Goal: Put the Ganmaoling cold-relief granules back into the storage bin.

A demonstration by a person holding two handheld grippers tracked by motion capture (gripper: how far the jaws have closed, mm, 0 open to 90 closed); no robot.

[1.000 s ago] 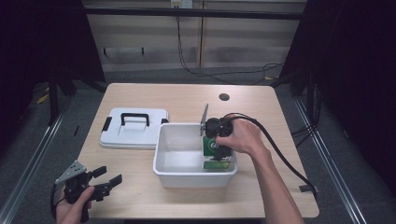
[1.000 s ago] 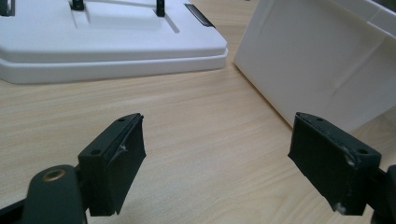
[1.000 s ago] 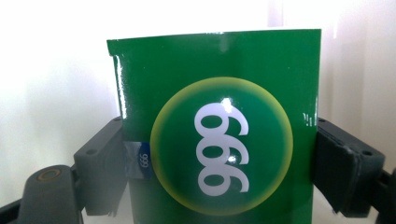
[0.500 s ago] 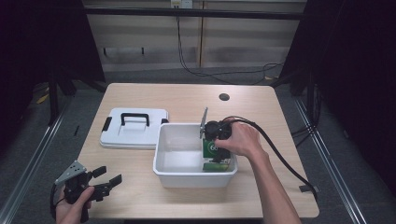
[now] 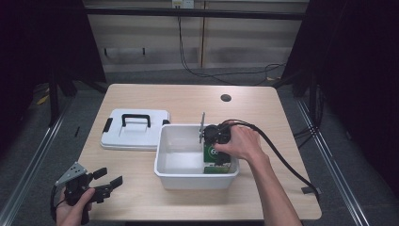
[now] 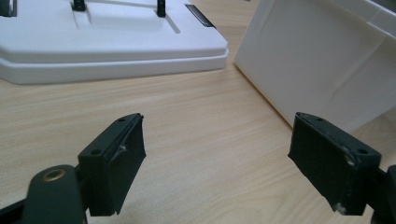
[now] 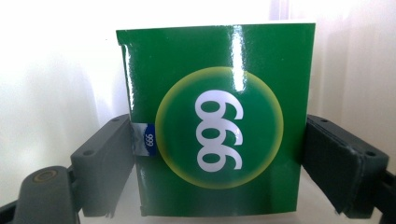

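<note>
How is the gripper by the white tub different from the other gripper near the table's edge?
The right gripper reaches down into the white plastic tub, while the left gripper stays outside it, low over the wooden table. The right gripper's jaws press both sides of the green box with white digits; the left gripper's jaws stand wide apart with nothing between. Both have black jaws and are hand-held.

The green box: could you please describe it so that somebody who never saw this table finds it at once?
On the wooden table, find the open white tub beside the flat white lid with a black handle. The green box stands at the tub's right end, between the jaws of the right gripper. It is the one green thing there, with a yellow-rimmed circle and white numerals on its face.
</note>
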